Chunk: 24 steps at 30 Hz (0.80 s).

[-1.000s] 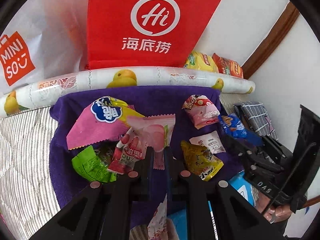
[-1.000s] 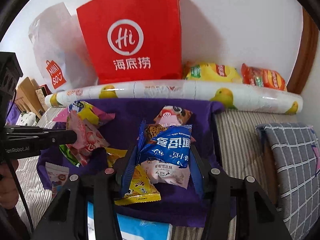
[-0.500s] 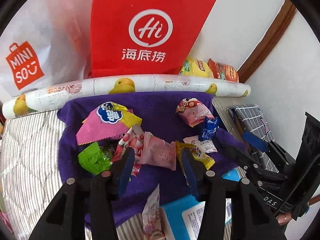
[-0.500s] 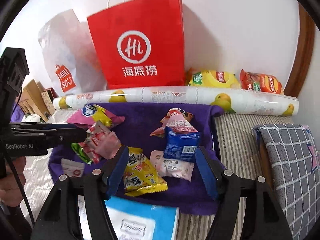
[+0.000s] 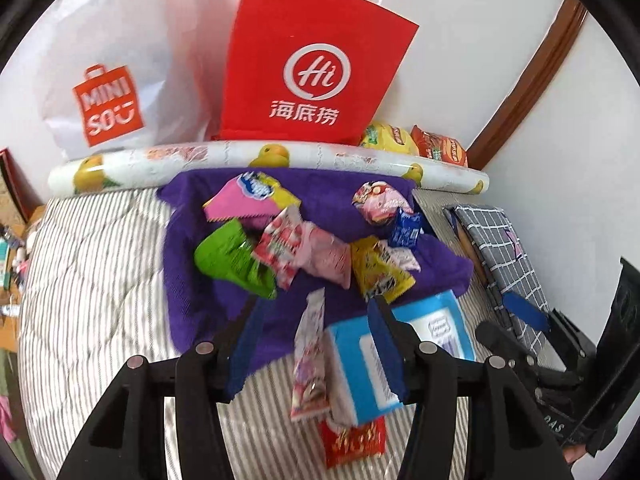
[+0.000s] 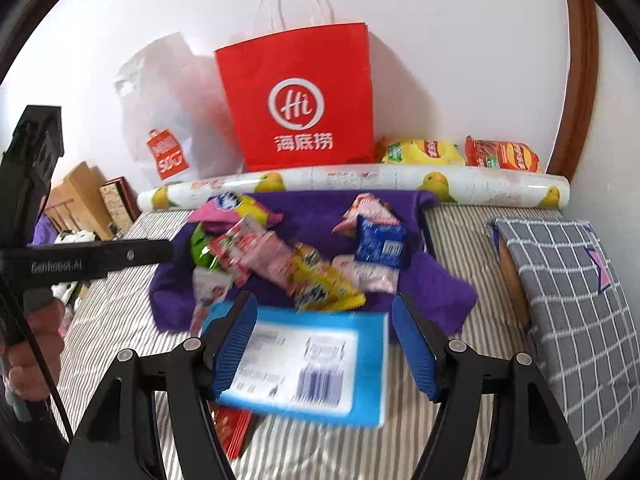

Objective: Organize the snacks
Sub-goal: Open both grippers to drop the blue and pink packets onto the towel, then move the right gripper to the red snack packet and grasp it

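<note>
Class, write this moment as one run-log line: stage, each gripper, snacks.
stage: between picks | left gripper: open, empty | right gripper: open, empty | snacks: piled on purple towel

It is a home bedroom: a bed (image 6: 460, 232) with striped quilt, a checked pillow (image 6: 568, 276), shopping bags (image 6: 296, 100) at the wall.

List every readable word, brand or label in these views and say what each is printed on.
"Hi" and "海底捞": tall red paper bag.
"MINISO": orange logo on white plastic bag.
"GenRobot.AI": black left hand-held gripper, seen from the right wrist.
Snack wrappers, light blue box label, barcodes: too blurred to read.
</note>
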{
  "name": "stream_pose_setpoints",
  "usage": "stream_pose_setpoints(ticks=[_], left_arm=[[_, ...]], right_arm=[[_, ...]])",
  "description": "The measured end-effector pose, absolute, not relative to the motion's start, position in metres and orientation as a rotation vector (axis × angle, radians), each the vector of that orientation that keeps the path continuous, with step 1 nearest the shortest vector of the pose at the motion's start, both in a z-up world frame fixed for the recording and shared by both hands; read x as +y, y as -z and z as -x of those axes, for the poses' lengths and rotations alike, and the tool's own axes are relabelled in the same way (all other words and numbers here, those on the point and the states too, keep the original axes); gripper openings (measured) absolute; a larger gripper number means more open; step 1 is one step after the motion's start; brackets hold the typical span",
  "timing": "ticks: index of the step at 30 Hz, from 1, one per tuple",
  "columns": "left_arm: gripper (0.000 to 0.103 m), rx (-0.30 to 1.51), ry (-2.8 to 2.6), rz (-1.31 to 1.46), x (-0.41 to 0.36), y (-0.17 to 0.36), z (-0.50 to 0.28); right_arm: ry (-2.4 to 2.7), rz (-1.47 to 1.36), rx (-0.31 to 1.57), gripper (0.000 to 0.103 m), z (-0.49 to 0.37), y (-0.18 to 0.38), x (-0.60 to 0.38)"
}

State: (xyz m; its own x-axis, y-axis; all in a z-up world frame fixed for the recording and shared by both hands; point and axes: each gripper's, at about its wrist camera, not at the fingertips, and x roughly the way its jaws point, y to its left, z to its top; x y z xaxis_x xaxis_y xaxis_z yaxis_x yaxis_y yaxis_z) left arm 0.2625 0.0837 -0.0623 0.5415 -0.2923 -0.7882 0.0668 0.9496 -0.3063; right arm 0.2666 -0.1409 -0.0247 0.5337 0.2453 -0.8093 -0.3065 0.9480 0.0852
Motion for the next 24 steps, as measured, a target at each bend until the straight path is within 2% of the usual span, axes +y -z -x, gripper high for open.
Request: stream_pose_setpoints(ticks=[8, 18, 24], left_arm=[[0.054, 0.981, 0.163, 0.29, 0.11, 0.07, -0.222], [0.054, 0.999, 0.148, 0.307, 0.134, 0.089, -0.191], [0.054, 1.005, 0.16, 0.328, 0.146, 0.099, -0.185]], right_arm=[[-0.428, 0.076, 1.014, 0.069, -0.209, 0.043, -0.122], [-0.467, -0.029, 1.199, 0.07, -0.177, 0.107, -0.093], [-0.444, -0.115, 1.215, 0.079, -0.182, 0.122, -0.086]])
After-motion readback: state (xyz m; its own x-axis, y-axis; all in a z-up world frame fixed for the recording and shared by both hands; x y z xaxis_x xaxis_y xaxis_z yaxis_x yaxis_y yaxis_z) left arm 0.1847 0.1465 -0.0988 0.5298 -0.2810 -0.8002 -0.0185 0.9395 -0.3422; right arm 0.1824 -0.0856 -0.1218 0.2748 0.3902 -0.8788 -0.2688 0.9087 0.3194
